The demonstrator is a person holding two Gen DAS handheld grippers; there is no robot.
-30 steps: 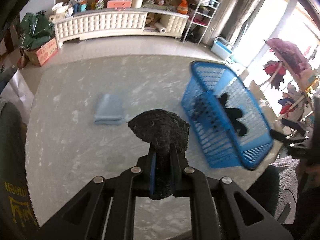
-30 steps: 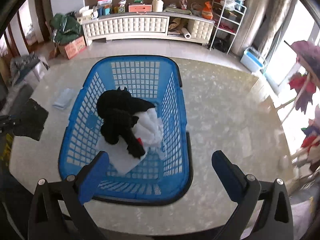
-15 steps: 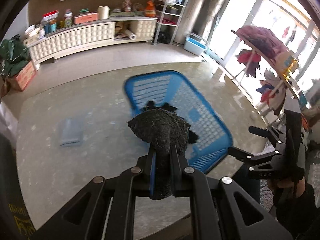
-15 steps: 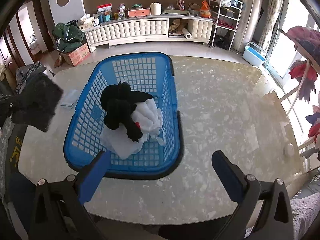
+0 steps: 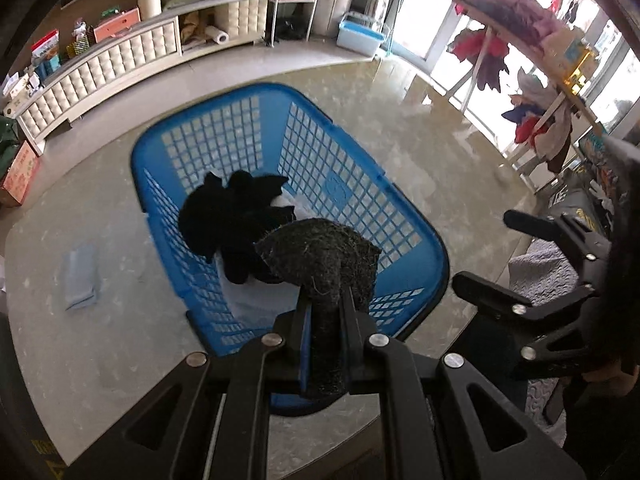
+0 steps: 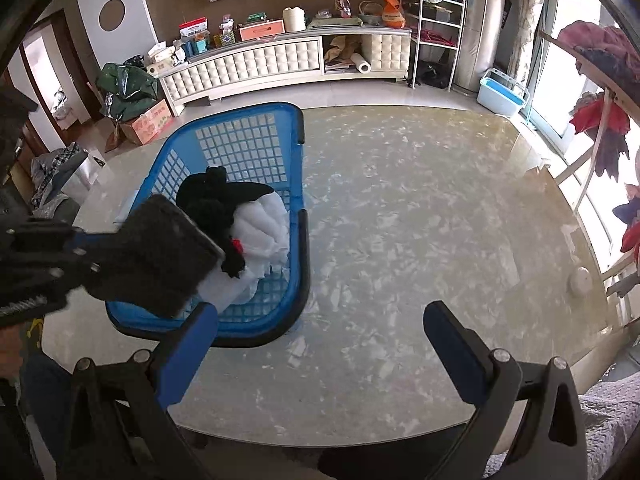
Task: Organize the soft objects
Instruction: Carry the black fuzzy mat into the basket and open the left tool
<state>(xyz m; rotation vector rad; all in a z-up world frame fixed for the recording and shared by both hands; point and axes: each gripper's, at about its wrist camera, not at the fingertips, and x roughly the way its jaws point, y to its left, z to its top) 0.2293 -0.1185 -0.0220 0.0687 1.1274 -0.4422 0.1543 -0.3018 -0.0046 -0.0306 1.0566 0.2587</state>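
Blue basket on marble table
Inside basket: black and white cloths. Above its near-left corner: dark cloth clamped in left hand-held gripper.

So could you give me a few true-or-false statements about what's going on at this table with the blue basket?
1. The left hand-held gripper is shut on a dark grey fuzzy cloth. True.
2. The blue plastic lattice basket is empty. False: black and white soft items lie in it.
3. The right hand-held gripper holds a white towel. False: it is open with nothing between its fingers.
4. A folded light blue cloth lies on the marble table outside the basket. True.
5. The dark grey fuzzy cloth already rests on the basket floor. False: it is held up above the basket.
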